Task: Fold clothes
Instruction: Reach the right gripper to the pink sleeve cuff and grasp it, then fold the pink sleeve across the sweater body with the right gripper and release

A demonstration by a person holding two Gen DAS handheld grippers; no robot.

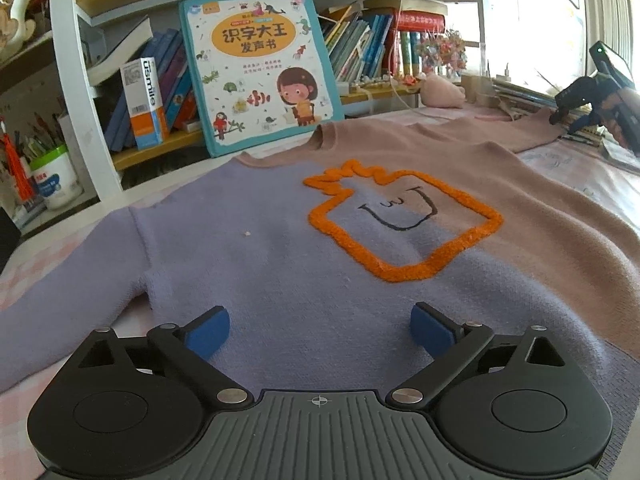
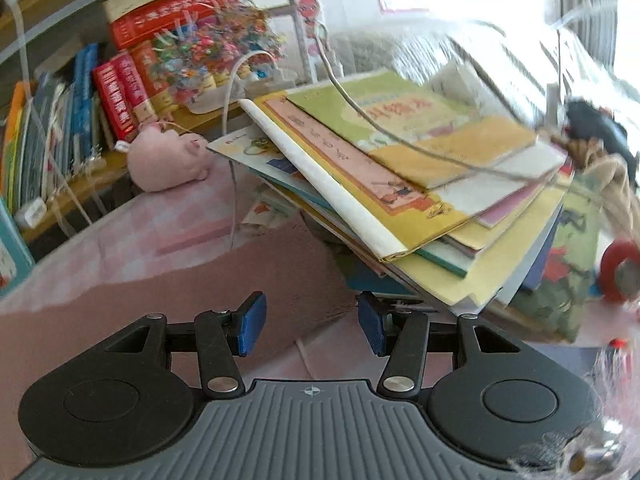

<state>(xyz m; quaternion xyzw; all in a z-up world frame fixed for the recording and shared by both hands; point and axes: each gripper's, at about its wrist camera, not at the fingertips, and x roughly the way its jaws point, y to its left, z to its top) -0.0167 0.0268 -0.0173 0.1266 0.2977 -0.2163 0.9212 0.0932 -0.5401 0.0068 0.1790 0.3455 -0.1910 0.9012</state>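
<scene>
Left wrist view. Sweater (image 1: 328, 248) lies flat, front up, on a table with a pink checked cloth (image 1: 24, 276). Its near and left part is lilac, its far and right part dusty pink. An orange fuzzy outline motif (image 1: 404, 220) with a small drawn face sits at chest centre. The collar (image 1: 320, 136) points away, toward the shelf. The lilac sleeve (image 1: 68, 280) runs off to the left; the pink sleeve (image 1: 516, 128) stretches toward the far right.

Left gripper (image 1: 320, 330): jaws spread wide, blue pads (image 1: 208, 334) over the lilac hem area, nothing between them. Whether the pads touch the fabric cannot be told.

The right gripper (image 1: 560, 114) shows at the far right edge, at the end of the pink sleeve, held by a hand (image 1: 624, 120). Contact with the sleeve not clear from here.

Behind: a children's picture book (image 1: 260, 68) leans upright on the bookshelf (image 1: 168, 148); a white and orange box (image 1: 146, 104) stands to its left, a white tub (image 1: 56, 180) further left.

Right wrist view, blurred at the right side. Right gripper (image 2: 312, 324): jaws part open, blue pads clear of each other, nothing pinched. The pink sleeve (image 2: 208, 292) lies just beyond and under them, on the checked cloth. A slanted stack of books (image 2: 400, 184) overhangs the far end of the sleeve. A pink plush toy (image 2: 168, 160) rests left of the stack, below red books (image 2: 128, 92).
</scene>
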